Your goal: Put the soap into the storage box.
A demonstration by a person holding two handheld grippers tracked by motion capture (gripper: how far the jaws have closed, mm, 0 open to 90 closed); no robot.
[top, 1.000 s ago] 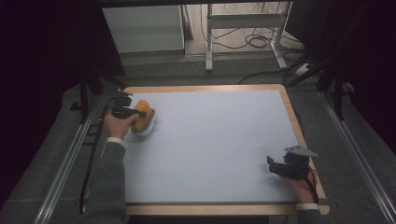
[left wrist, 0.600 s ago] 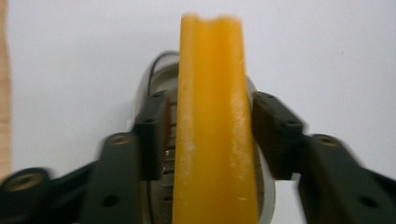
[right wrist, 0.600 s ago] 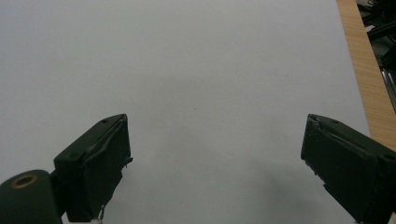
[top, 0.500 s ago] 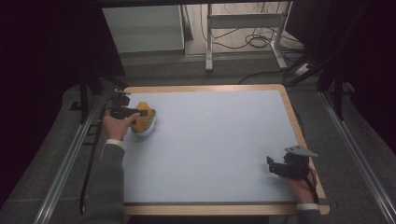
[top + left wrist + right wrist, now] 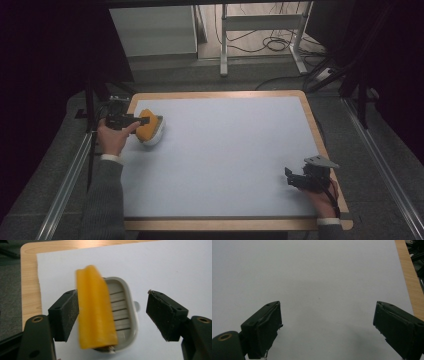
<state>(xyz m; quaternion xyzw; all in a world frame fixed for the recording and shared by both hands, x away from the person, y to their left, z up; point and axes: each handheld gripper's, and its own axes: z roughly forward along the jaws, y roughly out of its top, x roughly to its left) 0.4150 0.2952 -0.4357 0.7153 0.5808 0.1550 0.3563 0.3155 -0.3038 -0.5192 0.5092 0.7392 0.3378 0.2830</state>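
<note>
on wood-edged table (image 5: 305,102), white mat (image 5: 225,150)

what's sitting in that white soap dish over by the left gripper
A yellow soap bar lies tilted over the soap dish. Grey drain ridges show beside it; whatever lies beneath the bar is hidden.

High view looked down and forward over whole table (image 5: 305,105). Left gripper view sat close above white mat (image 5: 175,267) at table's far-left corner. Right gripper view hung close over same mat near wooden edge.
</note>
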